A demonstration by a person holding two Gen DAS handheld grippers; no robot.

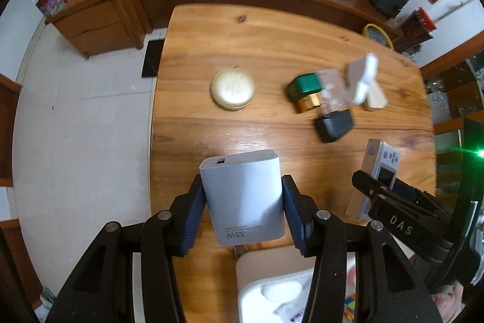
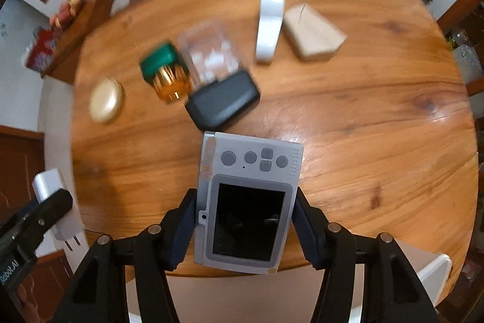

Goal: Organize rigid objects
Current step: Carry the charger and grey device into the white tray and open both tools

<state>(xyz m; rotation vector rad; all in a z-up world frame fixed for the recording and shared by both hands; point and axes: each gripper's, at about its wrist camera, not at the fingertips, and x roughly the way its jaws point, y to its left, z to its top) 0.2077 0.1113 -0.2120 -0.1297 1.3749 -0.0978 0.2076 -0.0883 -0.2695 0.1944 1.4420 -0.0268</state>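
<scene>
The grey charger block (image 1: 243,196) hangs clamped between the jaws of the left gripper (image 1: 244,214) above the near edge of the wooden table (image 1: 272,32). The right gripper (image 2: 245,227) has its jaws against both sides of a small grey camera (image 2: 246,202), also over the near edge. Toward the table's middle lie a black case (image 2: 223,105), a green-capped bottle (image 2: 165,71) and a round gold compact (image 1: 232,93).

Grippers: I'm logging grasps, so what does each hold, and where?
Left gripper clamps the white charger by its two side faces; right gripper grips the grey handheld device by its side edges.
</scene>
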